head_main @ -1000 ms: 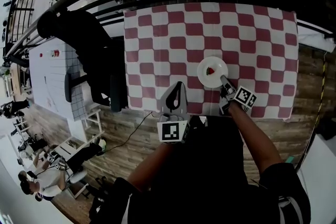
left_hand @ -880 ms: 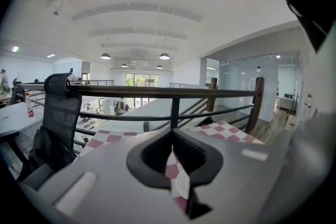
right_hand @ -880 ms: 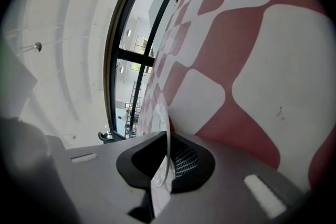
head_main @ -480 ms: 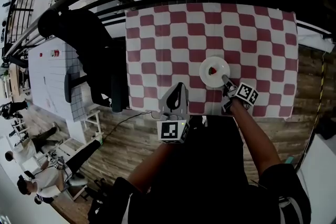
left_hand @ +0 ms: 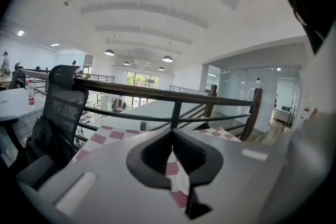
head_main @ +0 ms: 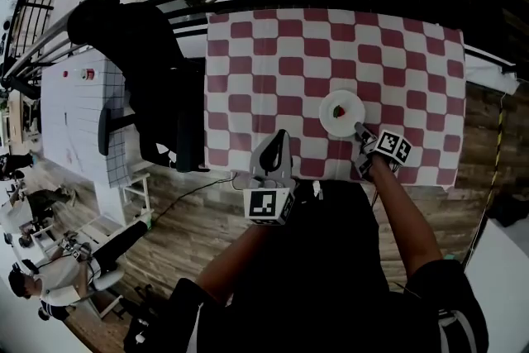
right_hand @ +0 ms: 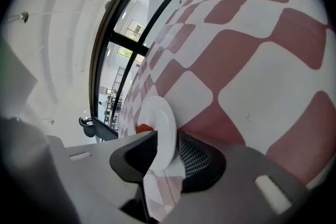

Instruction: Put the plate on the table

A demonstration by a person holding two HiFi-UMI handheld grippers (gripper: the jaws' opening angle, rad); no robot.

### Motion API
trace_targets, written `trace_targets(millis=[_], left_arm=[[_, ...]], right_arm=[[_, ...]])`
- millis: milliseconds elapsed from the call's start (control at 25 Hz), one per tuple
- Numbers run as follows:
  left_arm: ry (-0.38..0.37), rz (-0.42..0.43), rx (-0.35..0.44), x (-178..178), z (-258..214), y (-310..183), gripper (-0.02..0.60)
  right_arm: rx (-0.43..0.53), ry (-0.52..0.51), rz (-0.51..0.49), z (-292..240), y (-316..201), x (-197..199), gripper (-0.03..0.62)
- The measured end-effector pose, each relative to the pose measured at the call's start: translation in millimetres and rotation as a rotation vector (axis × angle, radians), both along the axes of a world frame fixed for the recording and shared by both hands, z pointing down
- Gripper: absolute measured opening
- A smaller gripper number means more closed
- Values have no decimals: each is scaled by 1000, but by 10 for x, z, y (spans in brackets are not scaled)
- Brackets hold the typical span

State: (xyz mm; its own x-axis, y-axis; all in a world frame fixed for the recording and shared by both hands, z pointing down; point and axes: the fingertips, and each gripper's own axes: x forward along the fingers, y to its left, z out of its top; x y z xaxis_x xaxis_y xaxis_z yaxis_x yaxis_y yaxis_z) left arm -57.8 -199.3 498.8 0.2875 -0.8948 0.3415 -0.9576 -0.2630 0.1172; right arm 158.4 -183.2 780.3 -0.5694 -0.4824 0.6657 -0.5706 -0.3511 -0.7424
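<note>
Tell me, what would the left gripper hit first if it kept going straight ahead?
Probably the red-and-white checked tablecloth: the left gripper points slightly downward across it. Depth is unclear; if it cleared the cloth, the black metal railing comes next.

You stand in a bright, open loft office.
The dark metal railing (left_hand: 157, 93) has a black mesh office chair (left_hand: 58, 107) just beside it, brown wood-plank floor (head_main: 186, 215) on your side, and round pendant lamps (left_hand: 167, 59) under a white ceiling (left_hand: 131, 13) beyond it.

Left hand-held gripper (left_hand: 171, 134) jaws together, empty; checkered table (left_hand: 100, 138), black railing (left_hand: 157, 94) beyond.
</note>
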Motion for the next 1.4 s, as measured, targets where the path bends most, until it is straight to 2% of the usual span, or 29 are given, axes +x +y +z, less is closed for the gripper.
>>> trace_targets(millis=[200,320,560,680,880,1080,1400], left_arm=[[50,44,14,13,0,94,9],[74,71,14,72,-14,161,9],[121,122,11,180,-75,241,9],[140,140,19,180,-131,267,9],[144,164,47,188,-252,300,9],[161,213,77,282,-378,345,9],[161,269,123,321,-688,499,9]], right_arm=[[46,54,9,-121,62,114,119],[129,70,12,-352,15,98,57],[316,30,57,-1103,-157,-93,26],[408,51,61,-1452,-164,-183,0],[520,144,7,-1945,-52,-324,-2],[621,296,-39,-2491,102,-545,-2],[781,418,-99,-3196,410,-1042,-2]])
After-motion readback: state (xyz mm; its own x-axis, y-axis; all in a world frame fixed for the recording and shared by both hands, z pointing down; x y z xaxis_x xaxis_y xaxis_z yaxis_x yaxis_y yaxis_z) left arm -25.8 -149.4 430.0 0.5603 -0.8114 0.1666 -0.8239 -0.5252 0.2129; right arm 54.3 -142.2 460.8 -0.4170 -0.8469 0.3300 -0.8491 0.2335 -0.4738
